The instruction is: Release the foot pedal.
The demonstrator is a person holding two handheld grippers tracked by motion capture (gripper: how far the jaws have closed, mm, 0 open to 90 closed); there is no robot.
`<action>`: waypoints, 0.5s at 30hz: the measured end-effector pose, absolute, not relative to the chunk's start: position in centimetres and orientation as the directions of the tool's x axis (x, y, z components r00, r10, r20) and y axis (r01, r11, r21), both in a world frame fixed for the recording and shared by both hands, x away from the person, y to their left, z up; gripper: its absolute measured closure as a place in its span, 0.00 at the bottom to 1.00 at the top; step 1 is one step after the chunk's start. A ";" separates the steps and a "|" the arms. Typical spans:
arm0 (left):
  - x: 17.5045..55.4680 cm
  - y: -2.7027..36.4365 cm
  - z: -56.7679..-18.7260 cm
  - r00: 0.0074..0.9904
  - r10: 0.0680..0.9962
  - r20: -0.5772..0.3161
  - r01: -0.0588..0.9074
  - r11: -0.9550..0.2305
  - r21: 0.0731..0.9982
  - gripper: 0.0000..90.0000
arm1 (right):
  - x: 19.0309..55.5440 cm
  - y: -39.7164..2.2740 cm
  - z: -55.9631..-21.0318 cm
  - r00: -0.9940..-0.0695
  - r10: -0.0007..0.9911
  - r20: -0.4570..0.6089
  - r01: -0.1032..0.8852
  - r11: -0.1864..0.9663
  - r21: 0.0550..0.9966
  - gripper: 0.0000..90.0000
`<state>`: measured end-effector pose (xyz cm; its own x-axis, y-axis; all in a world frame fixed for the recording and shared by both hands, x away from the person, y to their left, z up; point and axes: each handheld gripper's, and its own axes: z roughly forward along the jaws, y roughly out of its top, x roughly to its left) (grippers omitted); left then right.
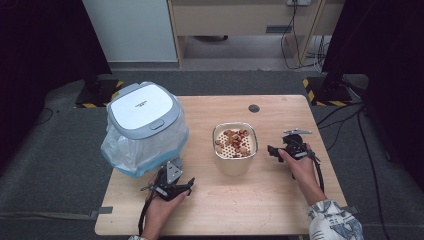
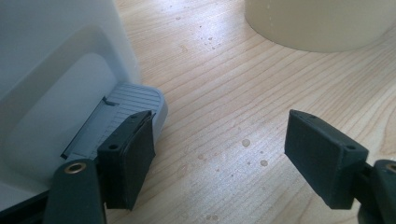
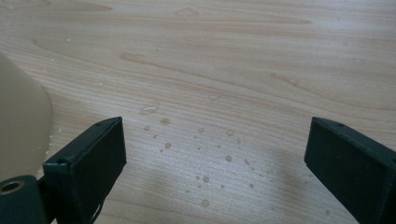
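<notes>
Black left fingers (image 2: 125,161) gape empty at the bin's pedal (image 2: 122,115), my 9 o'clock; right fingers (image 3: 84,168) hang wide and empty over the wet counter (image 3: 224,84). Farther, the strainer (image 1: 235,148) of scraps sits centre. Next I'd grip it and press the pedal.

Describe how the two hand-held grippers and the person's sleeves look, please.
Both are black. The left hand-held gripper carries a grey three-cornered plate and trails a black cable. The right hand-held gripper has the same plate on top. Its pads are flat, rectangular blocks. The right sleeve is light with a dark pattern.
</notes>
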<state>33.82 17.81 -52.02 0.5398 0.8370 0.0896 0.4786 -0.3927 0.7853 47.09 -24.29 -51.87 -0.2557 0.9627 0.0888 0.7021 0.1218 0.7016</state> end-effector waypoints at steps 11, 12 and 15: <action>33.7 17.6 -52.0 0.561 0.825 0.076 0.477 -0.397 0.784 0.25 | 46.9 -23.2 -53.8 -0.238 0.971 0.009 0.694 0.164 0.701 0.06; 33.7 17.5 -52.0 0.563 0.823 0.075 0.475 -0.397 0.785 0.25 | 46.8 -23.1 -53.9 -0.241 0.971 -0.004 0.687 0.174 0.706 0.05; 33.6 17.4 -52.0 0.571 0.818 0.073 0.475 -0.401 0.783 0.25 | 46.5 -22.9 -54.0 -0.217 0.976 -0.004 0.684 0.155 0.713 0.04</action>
<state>33.60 17.44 -51.97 0.5706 0.8180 0.0729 0.4755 -0.4014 0.7828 46.47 -22.90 -54.00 -0.2169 0.9762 -0.0039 0.6836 0.1547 0.7133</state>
